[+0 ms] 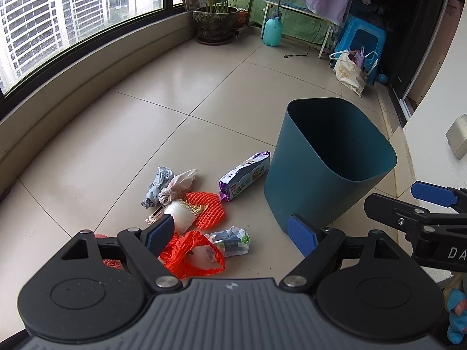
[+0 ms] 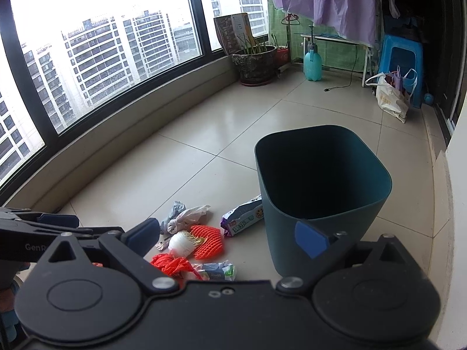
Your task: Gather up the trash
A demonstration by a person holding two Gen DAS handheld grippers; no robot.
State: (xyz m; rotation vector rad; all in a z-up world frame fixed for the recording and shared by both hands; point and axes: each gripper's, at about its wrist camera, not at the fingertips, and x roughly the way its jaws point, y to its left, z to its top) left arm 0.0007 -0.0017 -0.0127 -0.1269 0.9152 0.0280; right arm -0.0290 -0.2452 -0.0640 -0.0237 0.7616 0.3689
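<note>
A dark teal trash bin (image 1: 321,180) stands open on the tiled floor; it also shows in the right wrist view (image 2: 318,204). Left of it lies a pile of trash: a purple snack wrapper (image 1: 244,176), an orange foam net (image 1: 207,210), a white foam sleeve (image 1: 182,217), grey and pink crumpled bags (image 1: 167,186), a red plastic bag (image 1: 191,253) and a green-white wrapper (image 1: 232,240). My left gripper (image 1: 230,233) is open and empty above the pile. My right gripper (image 2: 230,236) is open and empty, hovering between the pile and the bin.
A curved window wall (image 1: 73,67) runs along the left. At the back stand a plant pot (image 1: 214,23), a teal spray bottle (image 1: 273,30), a blue stool (image 1: 362,40) and a white shopping bag (image 1: 350,73). A white wall (image 1: 437,134) is close on the right.
</note>
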